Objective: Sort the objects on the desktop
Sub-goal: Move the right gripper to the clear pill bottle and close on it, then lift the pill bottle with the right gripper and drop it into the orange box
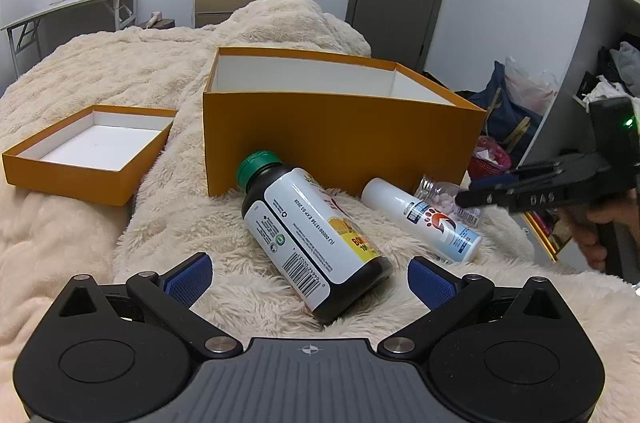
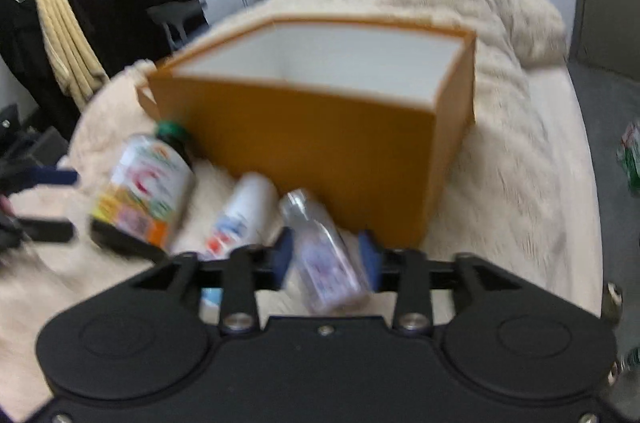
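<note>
Plainly, the sorting stands at the pick-up of one of three bottles that lie on their sides on the fluffy blanket [image 1: 160, 71], just near of the tall orange box [image 1: 344, 139]. The right tongs [image 2: 326, 257] sit with their blue pads on either side of the clear bottle [image 2: 324, 255], the rightmost of the three; the pads look close against its sides, but the right wrist view is blurred, so whether they already grip it cannot be told. The left tongs [image 1: 308, 281] are spread wide and hold nothing, hovering just near of the dark bottle [image 1: 312, 235] with the green cap, whose base points toward them. Between those two lies the white bottle [image 1: 424, 219], touching or almost touching the clear one.

The tall box is open at the top, and only its white inner walls show, so its contents are hidden. To its left lies the shallow orange lid [image 1: 84, 159], open side up, with only its white inside showing.

As a judgement, the next move calls for a firm, centred hold on the clear bottle, which is round and may roll or slip, then a lift high enough to clear the box's near wall.
</note>
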{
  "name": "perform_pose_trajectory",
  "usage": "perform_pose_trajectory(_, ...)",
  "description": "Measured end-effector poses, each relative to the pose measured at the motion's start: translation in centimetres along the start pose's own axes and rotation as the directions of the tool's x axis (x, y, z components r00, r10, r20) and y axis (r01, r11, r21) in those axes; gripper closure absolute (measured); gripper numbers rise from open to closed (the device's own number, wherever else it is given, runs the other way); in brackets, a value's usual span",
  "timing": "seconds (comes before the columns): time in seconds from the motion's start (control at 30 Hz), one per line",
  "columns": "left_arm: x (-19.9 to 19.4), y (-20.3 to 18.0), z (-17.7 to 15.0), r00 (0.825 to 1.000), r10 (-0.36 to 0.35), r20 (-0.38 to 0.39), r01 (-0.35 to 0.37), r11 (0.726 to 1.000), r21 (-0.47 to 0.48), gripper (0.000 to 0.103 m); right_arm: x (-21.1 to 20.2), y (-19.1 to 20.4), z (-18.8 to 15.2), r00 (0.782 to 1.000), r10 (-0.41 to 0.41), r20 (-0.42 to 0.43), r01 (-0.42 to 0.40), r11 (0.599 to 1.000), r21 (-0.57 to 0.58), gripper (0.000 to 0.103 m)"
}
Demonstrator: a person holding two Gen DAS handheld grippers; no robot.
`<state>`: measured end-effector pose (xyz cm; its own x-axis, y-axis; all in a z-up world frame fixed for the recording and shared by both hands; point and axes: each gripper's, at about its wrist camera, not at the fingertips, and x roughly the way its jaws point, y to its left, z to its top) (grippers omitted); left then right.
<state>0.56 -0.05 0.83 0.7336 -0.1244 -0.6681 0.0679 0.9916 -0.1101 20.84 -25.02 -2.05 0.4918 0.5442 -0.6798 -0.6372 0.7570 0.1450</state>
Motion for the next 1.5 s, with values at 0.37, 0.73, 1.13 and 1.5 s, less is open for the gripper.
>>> perform_pose_trajectory(0.37, 0.1, 0.1, -0.2, 1.0, -0.002, -0.004, 0.002, 1.0, -0.003, 0.0, 1.5, 1.0, 0.6, 0.997, -0.04, -0.066, 0.031, 0.991, -0.132, 0.059)
perform_pose_trajectory(0.73, 0.6, 0.2, -0.4, 1.0, -0.012, -0.014, 0.012, 1.0, -0.007, 0.0, -2.9, 5.0, 2.3, 1.0, 0.0, 0.026, 0.006, 0.978, -0.21, 0.066)
perform_pose_trajectory(1.13, 0.9, 0.4, -0.8, 0.999, -0.027, -0.02, 0.027, 1.0, -0.012, 0.0, 2.3, 5.1, 14.6, 1.0, -0.029, 0.002, 0.029, 0.979, -0.202, 0.066)
perform_pose_trajectory(1.5, 0.9, 0.3, -0.9, 0.999, -0.041, -0.021, 0.04, 0.999, -0.013, 0.0, 18.6, 0.2, 19.5, 0.878, -0.085, -0.47, 0.034, 0.993, -0.115, 0.064)
